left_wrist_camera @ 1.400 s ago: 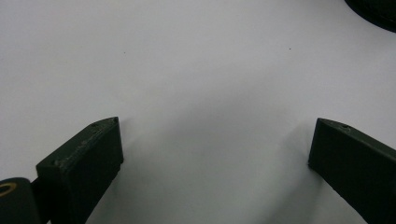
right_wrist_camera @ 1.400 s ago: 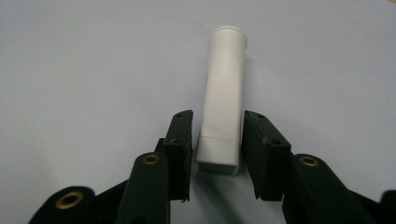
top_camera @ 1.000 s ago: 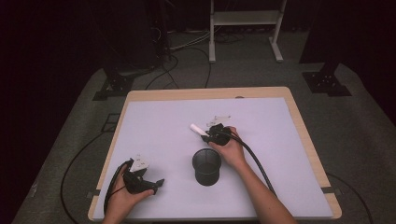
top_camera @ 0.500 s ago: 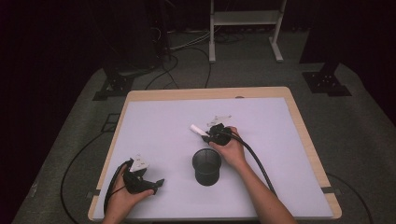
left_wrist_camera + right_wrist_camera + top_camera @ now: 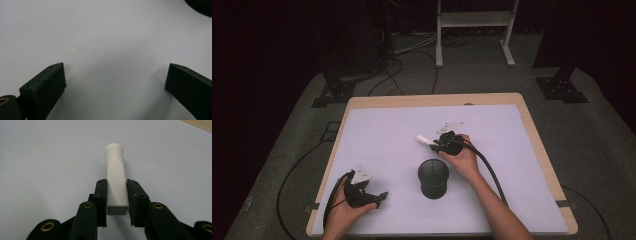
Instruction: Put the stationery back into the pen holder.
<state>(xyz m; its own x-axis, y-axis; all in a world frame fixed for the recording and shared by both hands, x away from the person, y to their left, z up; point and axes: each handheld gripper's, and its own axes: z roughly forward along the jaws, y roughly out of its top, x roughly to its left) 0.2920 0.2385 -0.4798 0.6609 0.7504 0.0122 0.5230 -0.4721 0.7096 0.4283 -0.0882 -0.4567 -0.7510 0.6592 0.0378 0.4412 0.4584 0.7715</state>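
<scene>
Right gripper (image 5: 117,195): its two black fingers (image 5: 101,195) are clamped on the flat sides of one white plastic tube with a squared butt and a round lipped tip (image 5: 115,182). The squared end sits between the pads; the rounded end juts well past the fingertips. The tube's long axis runs in line with the fingers, pointing straight away from the hand. In the high view the right gripper (image 5: 438,144) holds the tube (image 5: 425,140) just above the pale lilac tabletop (image 5: 387,130), tip aimed toward the table's left and slightly to the far side, axis near level.

Left gripper (image 5: 115,75): fingers (image 5: 47,82) spread wide, nothing between them, bare tabletop beneath. In the high view the left gripper (image 5: 371,196) rests low at the near left corner, well apart from the tube.

One black mesh cylindrical cup (image 5: 433,178) stands upright on the tabletop, just on the near side of the right hand (image 5: 462,160), between the two grippers. Its rim edges into the left gripper view's upper right corner (image 5: 200,5).

Count: one tube, one cup, two grippers.
</scene>
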